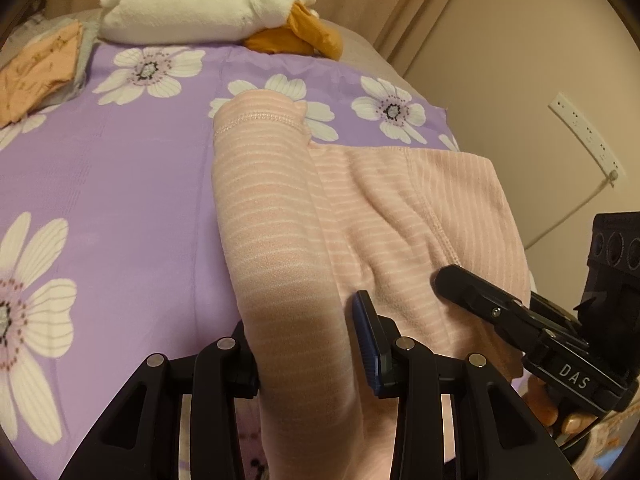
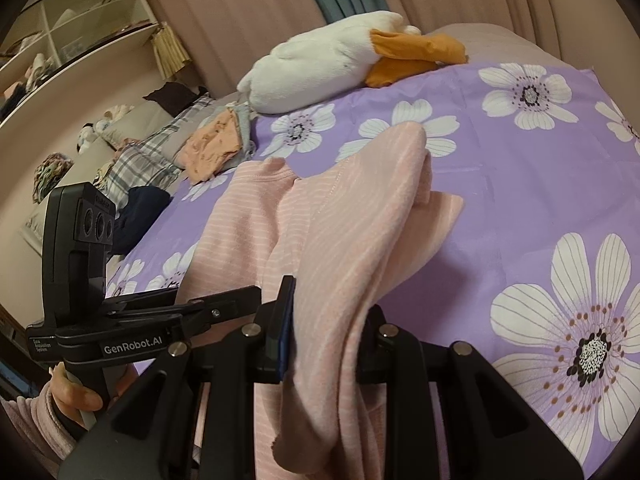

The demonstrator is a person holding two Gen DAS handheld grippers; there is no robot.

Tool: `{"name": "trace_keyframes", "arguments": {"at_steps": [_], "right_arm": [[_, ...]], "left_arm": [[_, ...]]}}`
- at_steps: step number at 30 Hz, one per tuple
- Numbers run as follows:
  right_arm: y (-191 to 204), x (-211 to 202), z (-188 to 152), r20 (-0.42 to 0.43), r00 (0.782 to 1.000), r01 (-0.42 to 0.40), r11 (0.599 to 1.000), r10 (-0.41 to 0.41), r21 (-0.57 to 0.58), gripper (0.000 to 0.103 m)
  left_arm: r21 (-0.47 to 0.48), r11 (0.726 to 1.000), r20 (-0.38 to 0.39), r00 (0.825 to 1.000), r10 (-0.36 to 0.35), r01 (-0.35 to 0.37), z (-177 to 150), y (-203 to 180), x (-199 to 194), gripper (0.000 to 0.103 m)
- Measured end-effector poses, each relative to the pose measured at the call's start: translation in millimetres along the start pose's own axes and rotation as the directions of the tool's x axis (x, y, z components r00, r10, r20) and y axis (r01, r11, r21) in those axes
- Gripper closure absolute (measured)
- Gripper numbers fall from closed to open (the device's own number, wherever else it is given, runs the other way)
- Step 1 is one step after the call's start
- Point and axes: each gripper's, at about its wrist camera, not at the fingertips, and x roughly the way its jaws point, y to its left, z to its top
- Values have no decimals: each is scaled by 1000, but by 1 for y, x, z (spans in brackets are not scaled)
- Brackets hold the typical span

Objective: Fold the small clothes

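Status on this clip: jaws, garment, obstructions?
Left gripper and right gripper both clamped on pink striped garment. Garment lifted at near edge, rest draped on floral sheet. Nothing blocking.

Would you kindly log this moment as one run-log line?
step: folding | left gripper: shut on pink striped garment | right gripper: shut on same garment | surface: purple floral sheet

You are working over a bed covered with a purple sheet [image 2: 500, 184] printed with big white flowers. Lying on it are the pink striped garment [image 2: 256, 216] at centre frame, a white plush toy [image 2: 316, 64] with orange parts at the top, and folded orange clothes [image 2: 210, 146] at upper left.
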Motion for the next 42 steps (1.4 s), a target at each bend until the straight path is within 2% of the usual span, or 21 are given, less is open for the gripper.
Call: {"name": "trace_keyframes", "arguments": {"at_steps": [20,29,42], "right_arm": [[48,-22,-5,22,998,-52,994,54,-98,79],[66,-16,2,19,996,-79,988,82,-134,79],[84,-7,13,13,995,-97,980,101,-176,79]], "left_arm": [[-27,998,83,995,50,-48,-18,3,-51,66],[-48,995,122,988,92,-86,-20,12,-66,66],[-67,992,162,980,116,-106,-20,20,-77,66]]}}
